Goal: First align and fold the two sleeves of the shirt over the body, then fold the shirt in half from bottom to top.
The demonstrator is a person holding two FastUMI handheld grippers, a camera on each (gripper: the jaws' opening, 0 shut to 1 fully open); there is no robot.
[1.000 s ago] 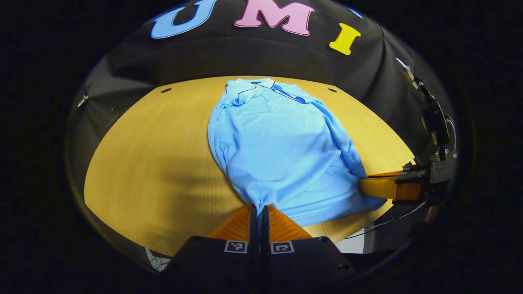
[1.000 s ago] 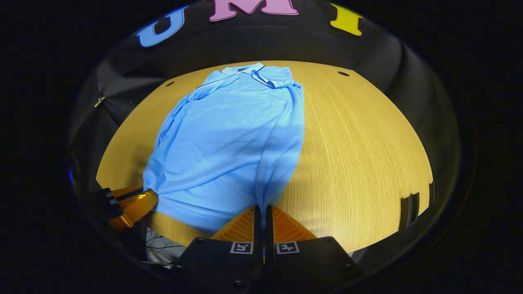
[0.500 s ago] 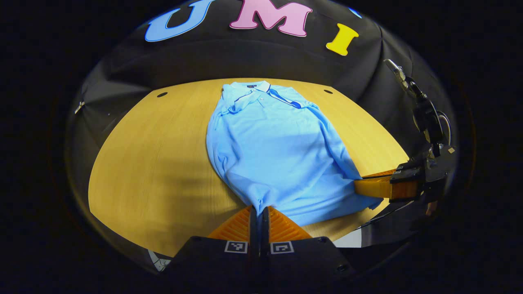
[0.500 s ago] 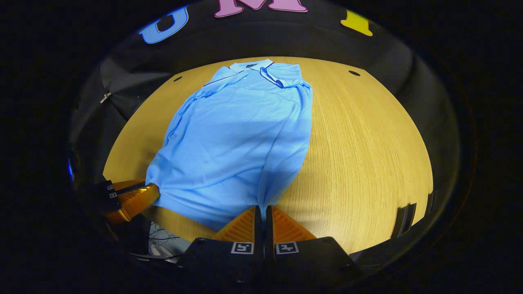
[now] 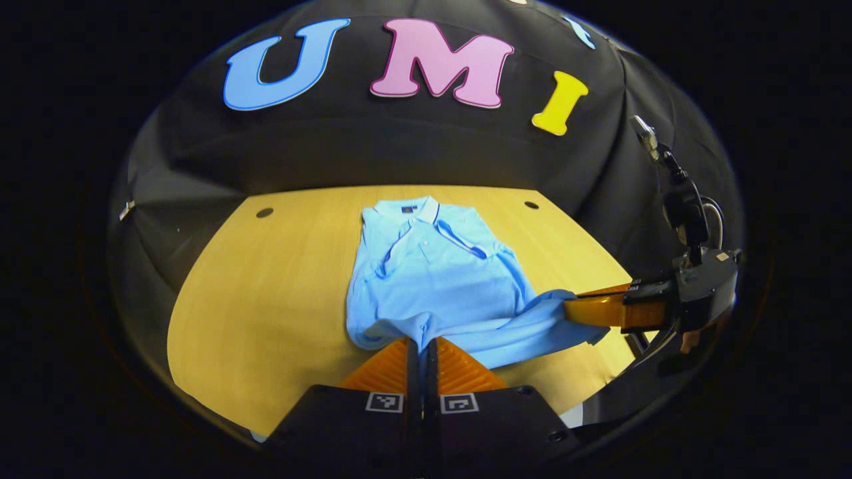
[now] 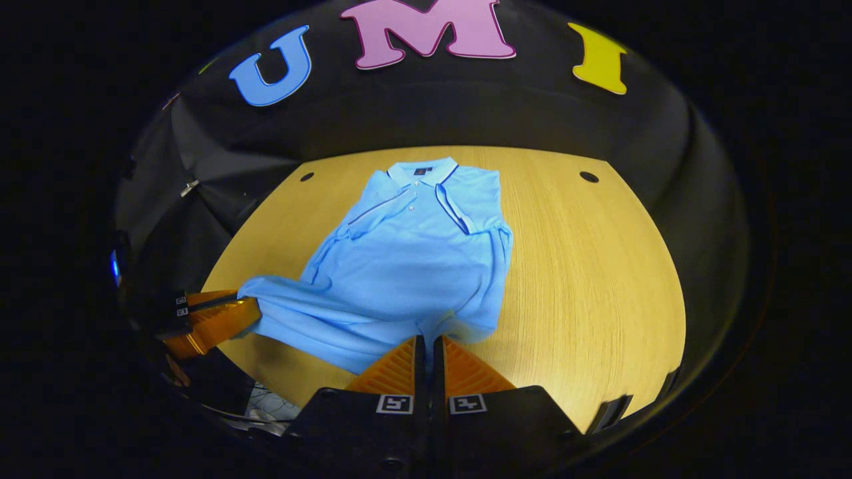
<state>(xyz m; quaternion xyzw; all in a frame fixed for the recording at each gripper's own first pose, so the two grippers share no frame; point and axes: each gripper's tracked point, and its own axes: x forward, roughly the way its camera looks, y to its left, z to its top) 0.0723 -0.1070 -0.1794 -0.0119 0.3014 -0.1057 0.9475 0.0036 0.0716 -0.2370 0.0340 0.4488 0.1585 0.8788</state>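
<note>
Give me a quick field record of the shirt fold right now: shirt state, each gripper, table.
shirt: light blue polo, collar at the far end, sleeves folded over the body, bottom hem lifted off the table
left gripper: shut on the shirt, at one hem corner
right gripper: shut on the shirt, at the other hem corner
table: wooden
fold stage: bottom-to-top fold under way
</note>
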